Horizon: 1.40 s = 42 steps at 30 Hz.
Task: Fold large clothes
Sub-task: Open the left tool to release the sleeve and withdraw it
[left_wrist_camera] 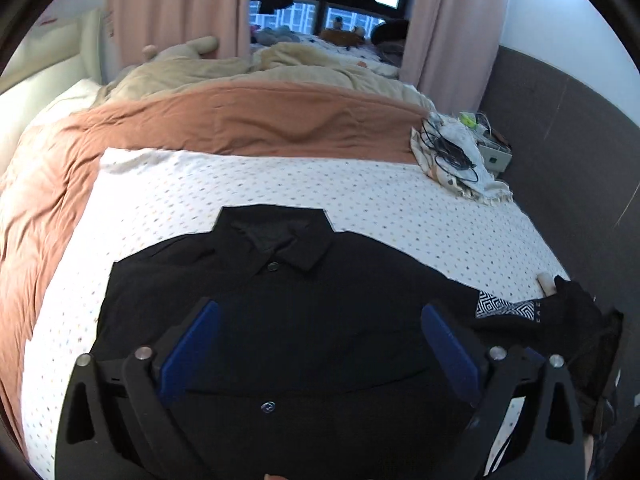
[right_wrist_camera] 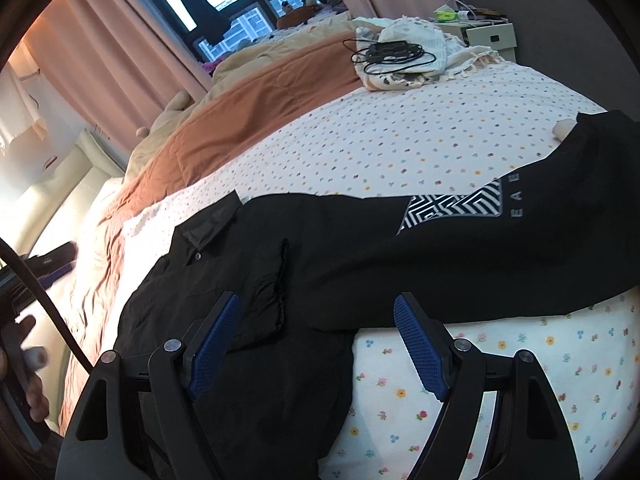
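A large black collared shirt (left_wrist_camera: pixel 280 292) lies flat on the white dotted bed sheet (left_wrist_camera: pixel 360 196), collar away from me. Its right sleeve, with a black-and-white patterned patch (left_wrist_camera: pixel 505 307), stretches out toward the bed's right edge. My left gripper (left_wrist_camera: pixel 320 316) is open and empty above the shirt's buttoned front. In the right wrist view the shirt (right_wrist_camera: pixel 360 248) runs across the frame with the patch (right_wrist_camera: pixel 452 208) on the sleeve. My right gripper (right_wrist_camera: pixel 318 308) is open and empty over the spot where the sleeve meets the body.
An orange quilt (left_wrist_camera: pixel 240 120) and beige blankets lie at the far end of the bed. A pale cloth with black cables (left_wrist_camera: pixel 456 156) sits at the far right corner, beside a nightstand (right_wrist_camera: pixel 492 36). A small pale object (left_wrist_camera: pixel 546 282) lies by the sleeve end.
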Each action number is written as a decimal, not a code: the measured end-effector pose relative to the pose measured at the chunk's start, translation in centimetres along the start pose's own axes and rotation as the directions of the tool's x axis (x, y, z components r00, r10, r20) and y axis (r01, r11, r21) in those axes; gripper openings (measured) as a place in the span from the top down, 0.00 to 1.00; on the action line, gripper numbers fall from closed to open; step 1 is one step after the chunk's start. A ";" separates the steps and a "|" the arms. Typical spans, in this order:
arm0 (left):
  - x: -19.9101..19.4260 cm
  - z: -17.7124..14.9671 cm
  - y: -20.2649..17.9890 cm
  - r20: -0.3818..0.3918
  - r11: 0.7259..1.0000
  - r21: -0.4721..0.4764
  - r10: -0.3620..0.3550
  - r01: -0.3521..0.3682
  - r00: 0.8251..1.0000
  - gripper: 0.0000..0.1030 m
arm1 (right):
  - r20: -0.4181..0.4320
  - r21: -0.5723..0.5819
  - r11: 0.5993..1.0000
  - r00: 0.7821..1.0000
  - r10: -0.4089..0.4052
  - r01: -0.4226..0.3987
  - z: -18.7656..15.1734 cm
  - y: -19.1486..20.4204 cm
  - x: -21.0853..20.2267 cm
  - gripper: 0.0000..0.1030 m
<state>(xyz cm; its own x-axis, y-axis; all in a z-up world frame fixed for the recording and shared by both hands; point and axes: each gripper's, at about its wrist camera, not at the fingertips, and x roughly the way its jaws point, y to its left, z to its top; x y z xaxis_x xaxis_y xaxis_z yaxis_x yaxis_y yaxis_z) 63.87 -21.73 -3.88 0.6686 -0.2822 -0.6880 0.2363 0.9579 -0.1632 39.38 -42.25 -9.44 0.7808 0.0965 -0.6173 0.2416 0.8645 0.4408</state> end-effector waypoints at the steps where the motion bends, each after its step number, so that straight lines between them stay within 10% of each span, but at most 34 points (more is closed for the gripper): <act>1: 0.0 -0.4 0.5 0.009 1.000 -0.011 0.004 -0.004 1.000 0.00 | -0.005 -0.005 1.000 1.000 -0.002 0.002 -0.2 0.3 0.2 0.24; 13: -3.6 -7.1 9.9 0.120 0.993 -0.096 0.083 -0.072 0.989 0.00 | -0.069 -0.112 0.994 0.998 -0.012 0.004 -0.8 3.7 4.2 0.24; 22: -1.7 -10.0 15.5 0.124 0.972 -0.233 0.017 0.012 0.992 0.00 | -0.106 -0.171 0.982 0.990 -0.092 0.073 -2.2 5.7 7.6 0.24; 42: -8.5 -11.5 16.0 0.184 0.970 -0.242 0.034 0.012 0.982 0.00 | 0.070 -0.115 0.966 0.972 -0.223 0.230 -4.7 4.9 1.3 0.24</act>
<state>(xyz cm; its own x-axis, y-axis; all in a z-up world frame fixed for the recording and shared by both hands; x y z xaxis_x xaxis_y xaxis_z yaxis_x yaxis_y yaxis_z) 53.87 -3.37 -8.83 0.7949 -0.2541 -0.5509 0.0664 0.9390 -0.3374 38.91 -35.62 -11.15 0.7456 -0.1335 -0.6529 0.3467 0.9144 0.2090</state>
